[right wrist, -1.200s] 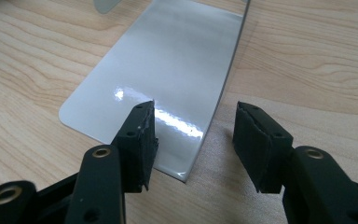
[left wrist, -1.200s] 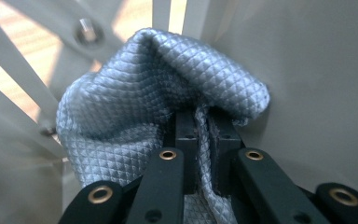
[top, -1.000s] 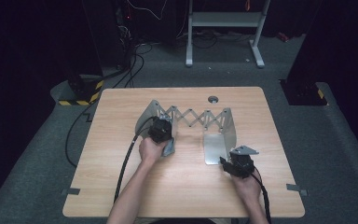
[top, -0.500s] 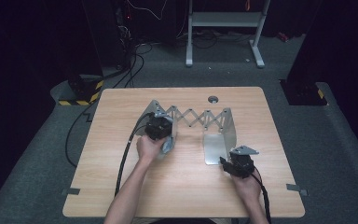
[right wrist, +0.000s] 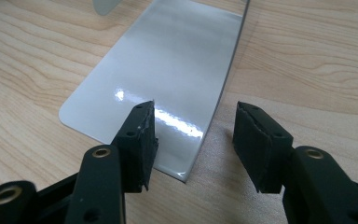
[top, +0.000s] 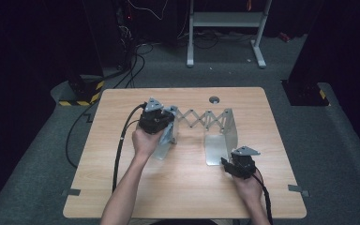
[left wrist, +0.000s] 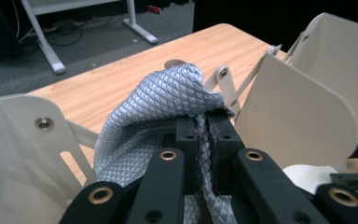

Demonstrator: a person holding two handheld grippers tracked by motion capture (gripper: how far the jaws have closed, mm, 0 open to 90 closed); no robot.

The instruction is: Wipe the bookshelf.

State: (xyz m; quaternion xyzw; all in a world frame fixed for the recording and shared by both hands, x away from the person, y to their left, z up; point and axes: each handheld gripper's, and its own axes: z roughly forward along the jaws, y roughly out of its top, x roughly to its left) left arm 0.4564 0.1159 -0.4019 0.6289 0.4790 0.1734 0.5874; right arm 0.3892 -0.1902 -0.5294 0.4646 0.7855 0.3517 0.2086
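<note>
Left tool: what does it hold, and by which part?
The left tool is shut on a fold of the grey quilted cloth. The right tool holds nothing.

Cloth (left wrist: 158,107) in rack's (top: 201,119) left end; rack mid-table (top: 183,187).

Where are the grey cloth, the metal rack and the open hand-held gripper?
grey cloth (left wrist: 154,107), left gripper view, on its raised fold.
metal rack (top: 230,126), high view, on its right end plate.
right hand-held gripper (right wrist: 196,140), right gripper view, between its fingertips.
</note>
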